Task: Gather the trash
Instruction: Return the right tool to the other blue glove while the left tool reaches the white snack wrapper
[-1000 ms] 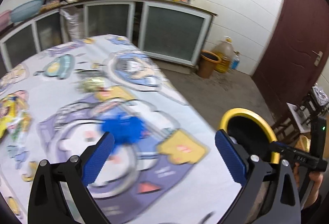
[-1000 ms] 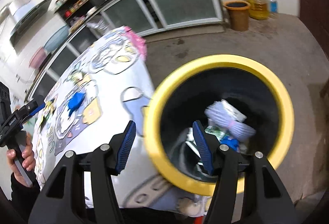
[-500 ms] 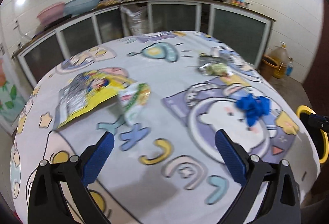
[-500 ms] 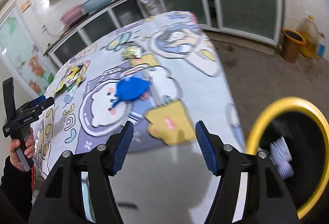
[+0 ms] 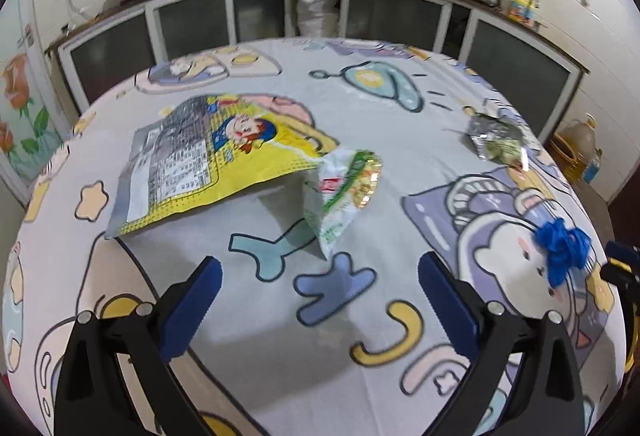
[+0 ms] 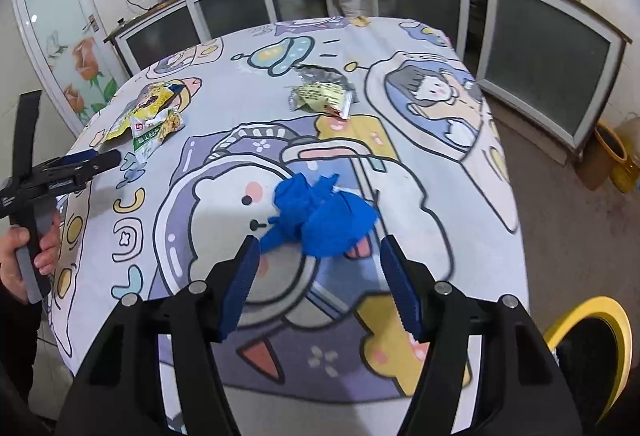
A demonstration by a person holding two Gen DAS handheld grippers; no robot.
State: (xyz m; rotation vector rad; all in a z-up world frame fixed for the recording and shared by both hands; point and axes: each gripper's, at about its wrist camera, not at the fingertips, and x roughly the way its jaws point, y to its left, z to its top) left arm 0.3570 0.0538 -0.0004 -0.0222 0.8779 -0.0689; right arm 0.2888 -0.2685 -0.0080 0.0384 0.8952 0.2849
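Both grippers have swung from the yellow-rimmed bin (image 6: 592, 320) back over the table (image 5: 360, 388), left gripper (image 5: 318, 300) and right gripper (image 6: 318, 284) wide and empty (nothing pinched), leaving blue crumpled trash (image 6: 320, 216), yellow packet (image 5: 208, 160), green wrapper (image 5: 344, 192) and foil wrapper (image 5: 496, 136) uncollected.

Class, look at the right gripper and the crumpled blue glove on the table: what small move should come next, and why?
Probably ease the right gripper forward and down over the blue glove: its jaws stand open and empty, and the glove lies just ahead of them.
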